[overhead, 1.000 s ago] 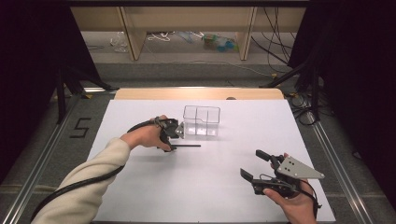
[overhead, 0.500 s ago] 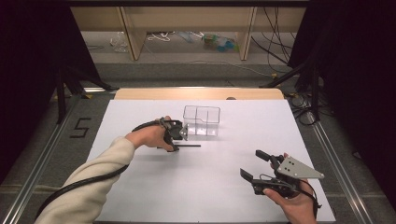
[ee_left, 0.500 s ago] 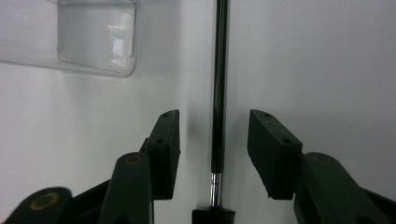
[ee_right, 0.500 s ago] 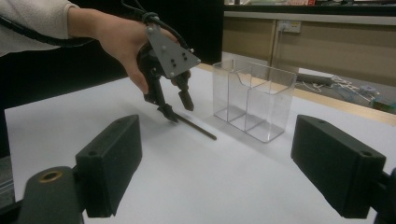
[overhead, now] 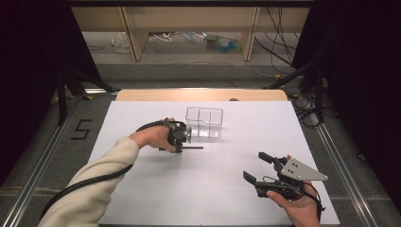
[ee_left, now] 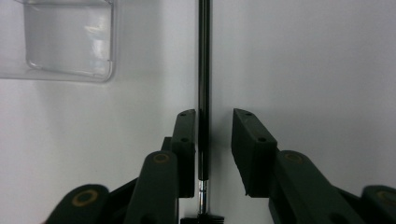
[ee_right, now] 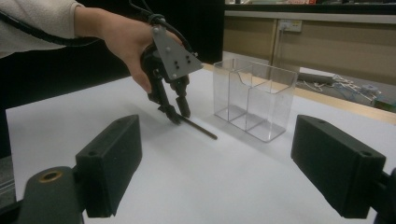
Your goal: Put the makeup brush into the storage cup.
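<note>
A white counter [overhead: 213,189] is seen under dim room light, with dark curtains at both sides and a wooden shelf unit with loose cables on the floor beyond its far edge. A clear two-compartment box [overhead: 204,122] stands upright on the counter towards the far side. Just in front of it a thin black rod [overhead: 189,148] lies flat on the white surface.

The left gripper [overhead: 178,142] is held over one end of the rod, pointing down. Its fingers [ee_left: 187,140] have just been closing; in the left gripper view the rod [ee_left: 204,93] is seen between them, one finger touching it and the other a little apart, so it is not yet pinched. A corner of the box [ee_left: 70,42] is shown there beside the rod.

The right gripper [overhead: 260,168] is held well apart, near the counter's near right edge, its fingers [ee_right: 112,163] spread wide with nothing between them. From its view the left gripper [ee_right: 173,109], the rod [ee_right: 201,129] and the box [ee_right: 254,100] are seen from the side.
</note>
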### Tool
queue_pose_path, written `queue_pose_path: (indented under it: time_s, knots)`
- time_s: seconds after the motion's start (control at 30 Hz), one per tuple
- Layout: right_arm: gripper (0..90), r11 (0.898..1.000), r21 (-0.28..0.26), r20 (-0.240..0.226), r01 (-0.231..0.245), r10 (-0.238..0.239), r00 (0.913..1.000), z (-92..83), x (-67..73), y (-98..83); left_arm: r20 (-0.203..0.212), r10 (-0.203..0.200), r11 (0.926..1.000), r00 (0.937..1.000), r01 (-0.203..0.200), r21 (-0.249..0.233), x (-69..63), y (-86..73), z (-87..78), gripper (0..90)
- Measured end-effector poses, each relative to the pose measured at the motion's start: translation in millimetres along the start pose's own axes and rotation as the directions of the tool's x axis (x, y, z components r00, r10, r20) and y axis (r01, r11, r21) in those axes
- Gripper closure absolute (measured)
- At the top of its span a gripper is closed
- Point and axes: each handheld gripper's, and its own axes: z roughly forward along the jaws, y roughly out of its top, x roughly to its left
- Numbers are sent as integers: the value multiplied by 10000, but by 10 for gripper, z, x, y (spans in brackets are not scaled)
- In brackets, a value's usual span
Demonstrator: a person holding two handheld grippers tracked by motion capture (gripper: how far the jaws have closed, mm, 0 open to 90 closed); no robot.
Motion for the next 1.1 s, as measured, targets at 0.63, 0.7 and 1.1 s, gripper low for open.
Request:
queue_pose_path:
  time_s: [0.63, 0.7, 1.1]
  knots:
    - [175, 9994, -231, 36, 246, -245, 9997, 10, -15, -2, 234, -62, 9968, 9997, 43, 801, -36, 128, 23, 848]
    - [175, 9994, -231, 32, 246, -246, 9997, 10, -15, -2, 155, -24, 9968, 9999, 12, 793, -45, 128, 23, 851]
    - [175, 10000, 83, -46, -14, 15, 10000, -5, -1, -1, 134, -115, 9958, 9998, 102, 911, -46, 144, 21, 855]
